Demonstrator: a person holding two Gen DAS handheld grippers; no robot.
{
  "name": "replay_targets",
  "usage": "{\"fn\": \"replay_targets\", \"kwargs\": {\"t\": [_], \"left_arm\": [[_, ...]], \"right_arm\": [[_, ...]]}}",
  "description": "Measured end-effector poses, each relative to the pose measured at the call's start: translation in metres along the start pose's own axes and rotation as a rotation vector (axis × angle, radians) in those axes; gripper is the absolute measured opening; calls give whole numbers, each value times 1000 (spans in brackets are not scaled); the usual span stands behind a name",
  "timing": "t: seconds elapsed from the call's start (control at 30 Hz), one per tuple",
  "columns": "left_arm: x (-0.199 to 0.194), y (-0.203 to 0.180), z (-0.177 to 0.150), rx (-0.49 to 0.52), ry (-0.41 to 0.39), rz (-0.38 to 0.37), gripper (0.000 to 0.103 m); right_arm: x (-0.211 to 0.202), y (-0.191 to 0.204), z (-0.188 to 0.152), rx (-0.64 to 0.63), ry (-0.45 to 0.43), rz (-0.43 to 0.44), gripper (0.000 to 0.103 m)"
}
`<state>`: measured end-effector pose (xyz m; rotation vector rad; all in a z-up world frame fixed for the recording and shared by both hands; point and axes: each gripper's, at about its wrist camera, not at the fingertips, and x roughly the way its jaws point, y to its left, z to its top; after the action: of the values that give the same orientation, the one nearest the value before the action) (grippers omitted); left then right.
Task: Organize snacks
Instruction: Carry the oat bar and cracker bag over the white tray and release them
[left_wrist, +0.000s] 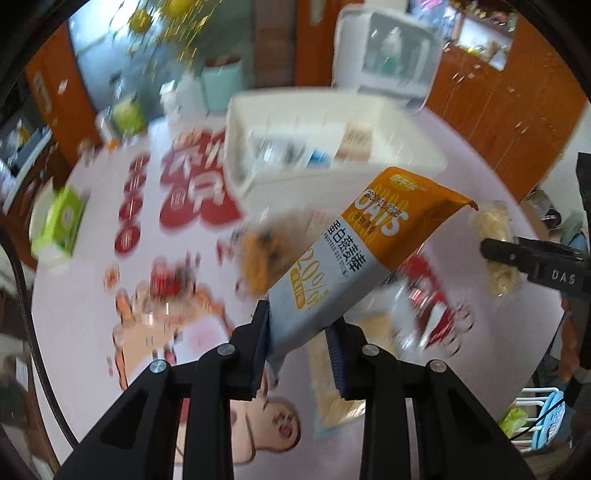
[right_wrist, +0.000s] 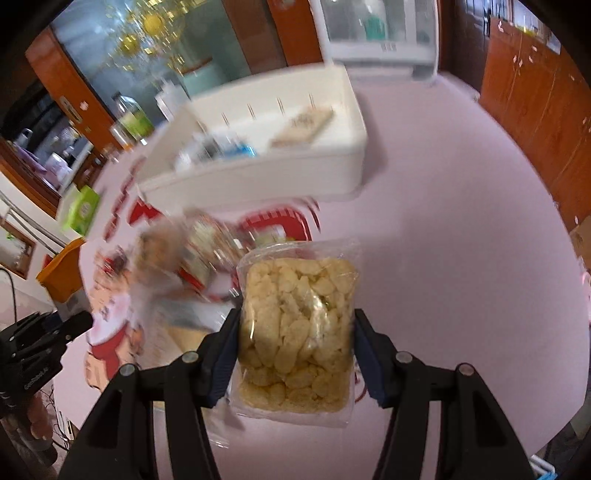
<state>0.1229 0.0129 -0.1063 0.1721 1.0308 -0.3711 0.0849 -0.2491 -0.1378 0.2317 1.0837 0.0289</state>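
Observation:
My left gripper (left_wrist: 301, 332) is shut on an orange and white oat bar packet (left_wrist: 354, 251), held tilted above the table. My right gripper (right_wrist: 295, 332) is shut on a clear bag of pale puffed crackers (right_wrist: 295, 332); that gripper (left_wrist: 509, 251) and its bag (left_wrist: 495, 236) also show at the right of the left wrist view. A white divided organizer box (left_wrist: 258, 173) stands behind with a few snacks inside; it also shows in the right wrist view (right_wrist: 258, 173). Loose snacks (right_wrist: 184, 247) lie blurred on the table between the grippers and the box.
The round table has a pink cover with red print (left_wrist: 184, 184). A green tissue pack (left_wrist: 59, 225) lies at the left edge. Bottles (right_wrist: 133, 118) and a mint container (left_wrist: 221, 85) stand behind the box. The left gripper (right_wrist: 44, 339) shows at the lower left of the right wrist view.

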Motion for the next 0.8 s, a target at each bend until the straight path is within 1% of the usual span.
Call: {"fn": "replay_targets", "kwargs": {"t": [0.17,0.3,0.4,0.5,0.63,0.8], "left_arm": [[-33,-18,52,51,-113,-1,28],[-51,-24,92,60,-177,17,28],[-58,-25,118,66,-202,51,28],[-62,-25,140,64,-221,74,28],[-62,-22,166,48,-233,95,28],[-58,-20,194,49,-248,119,28]], "right_arm": [[-47,16,40,-59,-128,27,58],[-86,25,77,-94,-231,47,58],[-108,31,101,-129,-295,41,58],[-121,40,126,-157,-345,29,58],[-133,45,153,-181,-390,29,58],[-134,51,188,-192,-411,24,59]]}}
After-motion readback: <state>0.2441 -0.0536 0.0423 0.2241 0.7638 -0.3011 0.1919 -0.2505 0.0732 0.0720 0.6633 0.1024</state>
